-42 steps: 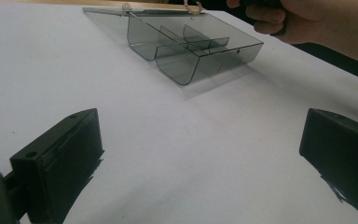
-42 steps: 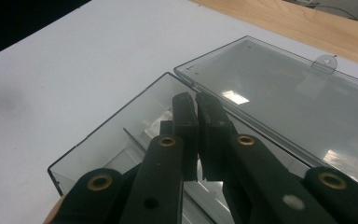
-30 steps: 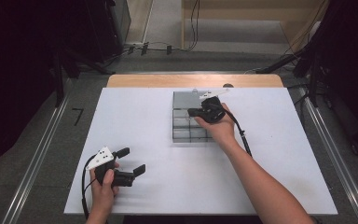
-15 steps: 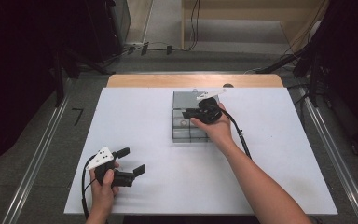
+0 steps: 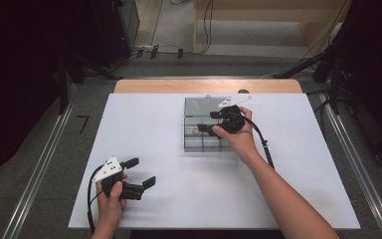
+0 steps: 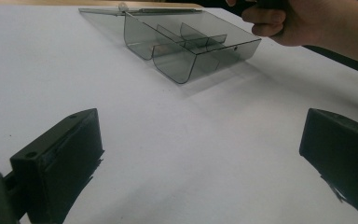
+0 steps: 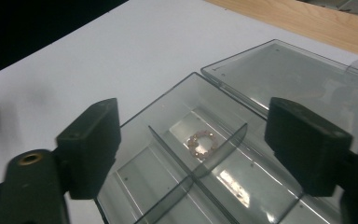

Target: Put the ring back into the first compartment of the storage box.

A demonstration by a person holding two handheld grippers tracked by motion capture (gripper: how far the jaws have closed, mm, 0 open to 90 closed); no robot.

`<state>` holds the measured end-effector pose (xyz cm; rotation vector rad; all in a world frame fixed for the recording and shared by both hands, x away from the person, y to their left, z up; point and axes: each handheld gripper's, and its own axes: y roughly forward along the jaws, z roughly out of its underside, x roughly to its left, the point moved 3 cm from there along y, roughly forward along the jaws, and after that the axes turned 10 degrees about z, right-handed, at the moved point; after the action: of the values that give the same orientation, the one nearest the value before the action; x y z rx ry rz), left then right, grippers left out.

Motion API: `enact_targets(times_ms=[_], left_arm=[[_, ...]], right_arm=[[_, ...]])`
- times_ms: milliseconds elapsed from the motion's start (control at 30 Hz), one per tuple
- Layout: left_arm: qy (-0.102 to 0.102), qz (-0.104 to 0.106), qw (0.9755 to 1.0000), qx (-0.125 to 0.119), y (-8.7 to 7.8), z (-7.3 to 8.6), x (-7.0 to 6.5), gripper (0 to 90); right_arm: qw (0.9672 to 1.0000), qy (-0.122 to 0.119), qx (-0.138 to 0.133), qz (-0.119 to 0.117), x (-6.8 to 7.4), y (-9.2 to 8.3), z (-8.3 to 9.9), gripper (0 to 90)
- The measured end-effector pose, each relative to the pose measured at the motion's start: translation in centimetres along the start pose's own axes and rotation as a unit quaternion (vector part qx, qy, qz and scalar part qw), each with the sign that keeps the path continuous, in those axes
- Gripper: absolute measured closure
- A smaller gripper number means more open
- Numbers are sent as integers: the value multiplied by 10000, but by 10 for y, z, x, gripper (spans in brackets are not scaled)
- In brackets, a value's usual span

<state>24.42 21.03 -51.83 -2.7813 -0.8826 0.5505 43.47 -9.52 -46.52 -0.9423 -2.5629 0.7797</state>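
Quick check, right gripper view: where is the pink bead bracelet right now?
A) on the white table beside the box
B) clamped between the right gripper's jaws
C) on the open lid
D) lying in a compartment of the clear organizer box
D: the bead bracelet lies on the floor of one compartment of the organizer box, and the right gripper hangs above it, jaws wide and empty.

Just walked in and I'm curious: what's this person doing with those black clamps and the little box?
A person holds a two-jaw gripper in each hand. The right gripper hovers over an open smoky-clear compartment box on the white table; its jaws have just been opening, with nothing between them. A small pink bead bracelet lies in one compartment. The left gripper rests open near the table's front.
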Motion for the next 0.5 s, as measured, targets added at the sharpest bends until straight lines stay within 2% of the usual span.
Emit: enact_targets(times_ms=[167, 233, 500], left_arm=[[2, -8, 10000, -28, -1, 0, 0, 0], [-22, 4, 10000, -67, -2, 0, 0, 0], [5, -16, 10000, -55, -2, -1, 0, 0]], right_arm=[[10000, 61, -74, 2, -7, -10, 3, 63], [9999, 67, -88, 36, -10, -13, 5, 0], [9998, 49, -157, 57, -16, -21, 11, 0]])
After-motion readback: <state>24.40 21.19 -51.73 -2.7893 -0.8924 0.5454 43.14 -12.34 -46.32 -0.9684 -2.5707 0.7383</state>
